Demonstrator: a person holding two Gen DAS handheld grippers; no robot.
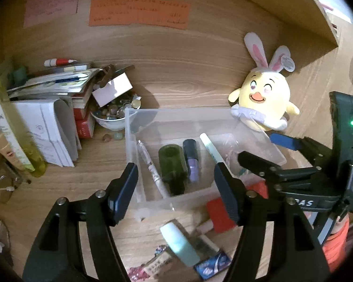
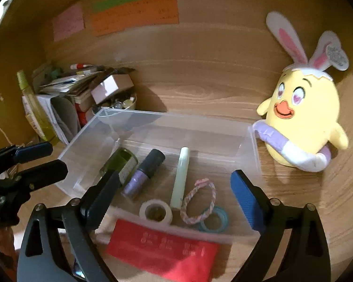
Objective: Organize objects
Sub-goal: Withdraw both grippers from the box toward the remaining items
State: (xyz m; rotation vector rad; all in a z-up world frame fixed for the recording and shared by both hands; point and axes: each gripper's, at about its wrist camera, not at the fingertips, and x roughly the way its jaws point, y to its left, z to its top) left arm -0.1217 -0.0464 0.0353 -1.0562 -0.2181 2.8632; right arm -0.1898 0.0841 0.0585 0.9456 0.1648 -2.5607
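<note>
Hovering over the clear plastic bin [image 2: 251,145], both hand-held grippers gape with nothing between them: left [image 1: 176,185], right [image 2: 176,197]. Inside lie a green bottle [image 2: 122,162] and a purple nail polish [image 2: 143,174].

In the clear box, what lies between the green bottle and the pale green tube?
A purple nail polish bottle with a dark cap lies between the green bottle and the pale green tube inside the clear box. Both wrist views show this.
</note>
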